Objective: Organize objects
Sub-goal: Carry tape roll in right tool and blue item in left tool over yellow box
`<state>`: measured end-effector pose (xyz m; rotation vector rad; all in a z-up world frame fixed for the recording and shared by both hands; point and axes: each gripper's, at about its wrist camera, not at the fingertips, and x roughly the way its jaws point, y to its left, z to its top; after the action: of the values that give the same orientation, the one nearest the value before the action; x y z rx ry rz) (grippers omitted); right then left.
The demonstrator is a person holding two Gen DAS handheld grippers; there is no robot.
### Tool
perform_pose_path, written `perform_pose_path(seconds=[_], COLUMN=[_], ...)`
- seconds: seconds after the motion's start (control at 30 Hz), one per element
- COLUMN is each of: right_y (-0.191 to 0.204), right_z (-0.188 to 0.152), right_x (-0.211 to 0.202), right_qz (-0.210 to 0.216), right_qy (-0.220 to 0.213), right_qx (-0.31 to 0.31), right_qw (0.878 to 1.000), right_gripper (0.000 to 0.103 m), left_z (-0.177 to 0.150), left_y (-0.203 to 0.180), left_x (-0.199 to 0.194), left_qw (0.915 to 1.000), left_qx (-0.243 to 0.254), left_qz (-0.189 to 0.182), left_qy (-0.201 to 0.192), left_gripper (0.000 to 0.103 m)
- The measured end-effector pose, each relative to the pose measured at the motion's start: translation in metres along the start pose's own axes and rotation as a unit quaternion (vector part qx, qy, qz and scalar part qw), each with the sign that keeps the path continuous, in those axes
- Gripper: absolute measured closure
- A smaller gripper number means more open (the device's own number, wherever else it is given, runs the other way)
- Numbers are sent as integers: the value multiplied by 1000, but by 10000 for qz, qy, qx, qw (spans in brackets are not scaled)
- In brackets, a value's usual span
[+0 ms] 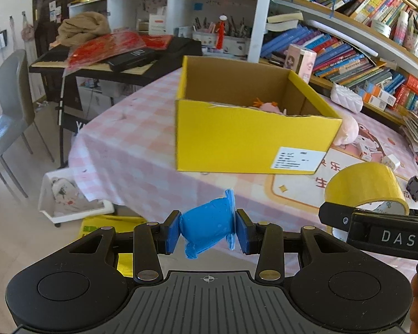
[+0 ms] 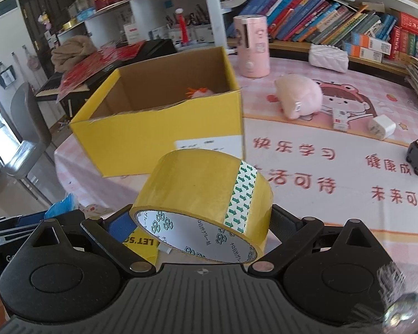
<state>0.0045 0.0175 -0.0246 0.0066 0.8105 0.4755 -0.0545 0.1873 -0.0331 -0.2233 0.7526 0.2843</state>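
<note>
Blue pouch (image 1: pixel 207 226): soft crinkled plastic, stubby, long axis crosswise between the blue pads of the left gripper (image 1: pixel 208 229), which is clamped on its ends; held in the air short of the table (image 1: pixel 131 139).
Tape roll (image 2: pixel 203 206): glossy yellow ring, printed white core, tilted, its hole facing down toward the camera; right gripper (image 2: pixel 200 222) closed across its width.
Box (image 2: pixel 158 128): yellow cardboard, open top, white label, on the pink checked cloth; a pink plush (image 2: pixel 199 92) lies inside.
Second pink plush (image 2: pixel 299 97) lies on the mat right of the box.
</note>
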Motion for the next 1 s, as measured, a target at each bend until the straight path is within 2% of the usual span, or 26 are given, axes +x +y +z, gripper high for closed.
perform_pose_path(seconds=[0.43, 1.0], right_y=[42, 56], right_z=[-6, -1], right_x=[-9, -13], right_qz=[36, -5], right_qy=[-132, -232], right_qx=[-225, -347], right_qw=[9997, 9991], right_gripper=[5, 5], left_z=[-2, 2], left_y=[34, 42], left_x=[-21, -28], left_qw=[9995, 9989], left_qx=[-94, -103], left_qz=[-35, -101], left_qy=[-288, -443], left_gripper=[64, 64])
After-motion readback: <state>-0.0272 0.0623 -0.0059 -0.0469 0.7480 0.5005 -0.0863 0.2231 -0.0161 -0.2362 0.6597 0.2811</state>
